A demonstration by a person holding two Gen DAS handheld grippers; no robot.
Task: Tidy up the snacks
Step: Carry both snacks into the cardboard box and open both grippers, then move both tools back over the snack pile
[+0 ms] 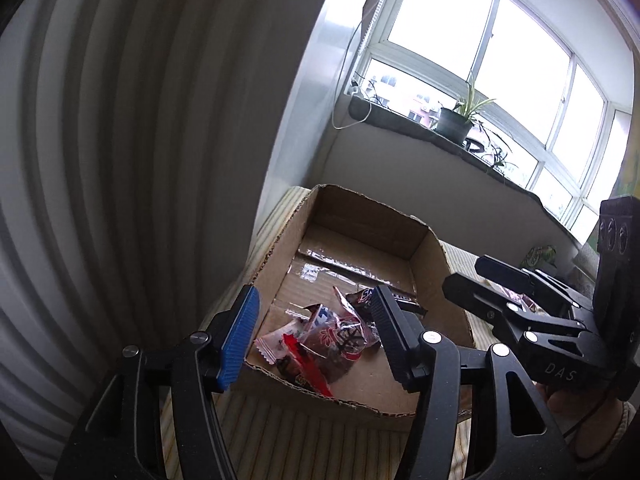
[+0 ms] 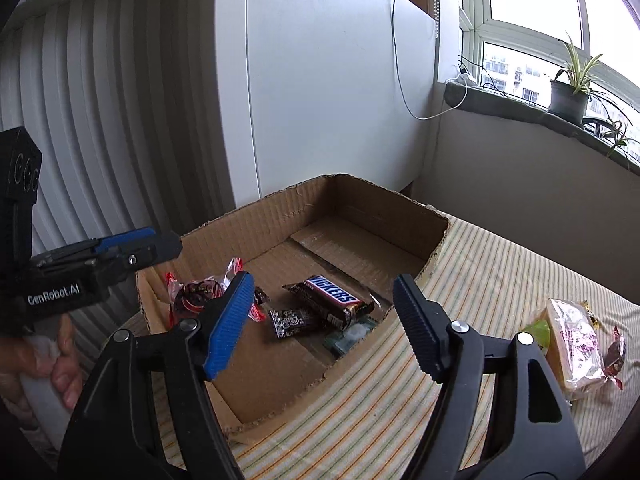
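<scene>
Left wrist view is showing the left gripper (image 1: pixel 312 328) hovering with its jaws spread and nothing between them above the near end of the cardboard box (image 1: pixel 352 208), where red-wrapped candies (image 1: pixel 320 340) are lying, while the right gripper (image 1: pixel 500 280) is hanging beside the box's right wall. Right wrist view is showing that right gripper (image 2: pixel 324 320) also gaping and empty over a Snickers bar (image 2: pixel 334 296) inside the box, so 1 drop seems finished; next it is needing to travel to the loose snack packets (image 2: pixel 576 348) waiting on the striped cloth (image 2: pixel 480 280) toward its right edge.
</scene>
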